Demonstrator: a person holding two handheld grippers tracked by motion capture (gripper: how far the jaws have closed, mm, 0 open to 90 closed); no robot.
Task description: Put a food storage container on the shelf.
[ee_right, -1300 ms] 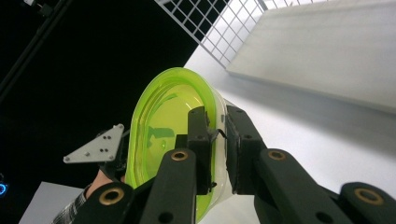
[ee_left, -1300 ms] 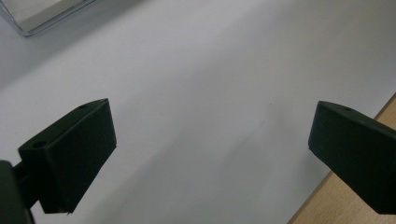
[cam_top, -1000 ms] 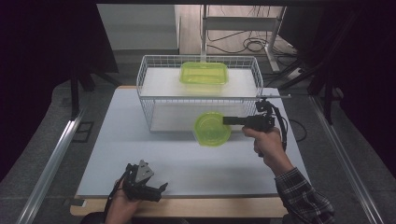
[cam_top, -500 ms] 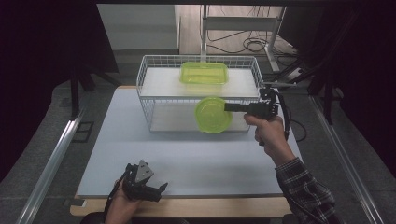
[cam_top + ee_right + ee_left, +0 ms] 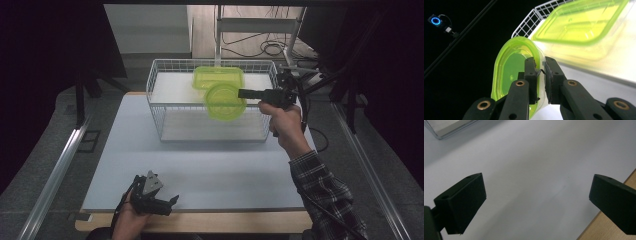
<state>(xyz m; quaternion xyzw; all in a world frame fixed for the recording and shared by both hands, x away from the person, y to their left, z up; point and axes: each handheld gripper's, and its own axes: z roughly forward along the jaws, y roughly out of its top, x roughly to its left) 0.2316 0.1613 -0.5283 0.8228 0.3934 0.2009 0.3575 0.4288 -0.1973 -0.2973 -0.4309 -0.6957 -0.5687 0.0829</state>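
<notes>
The right hand-held gripper (image 5: 243, 93) is in the upper right of the high view, held up in the air by a hand with a checked sleeve. It is clenched on the rim of a round green tub (image 5: 225, 101). In the right gripper view the two black jaws pinch the thin rim of the round green tub (image 5: 511, 72) from both sides, and the tub stands on its edge, with its open side turned to the left of that frame.

In the high view the tub hangs over the wire basket (image 5: 159, 107), near the middle top of the frame. The basket is white and sits on the far part of the counter (image 5: 200, 165). Inside the basket, at its back, lies a green box with corners (image 5: 218, 76). In the high view the round tub overlaps the front of that box. In the right gripper view the green box (image 5: 584, 22) shows big in the upper right, just behind the tub.

The left hand-held gripper (image 5: 167, 206) is at the bottom left of the high view, low by the near edge of the counter. Its jaws are wide apart and hold nothing. In the left gripper view the white counter (image 5: 536, 170) shows between them.
</notes>
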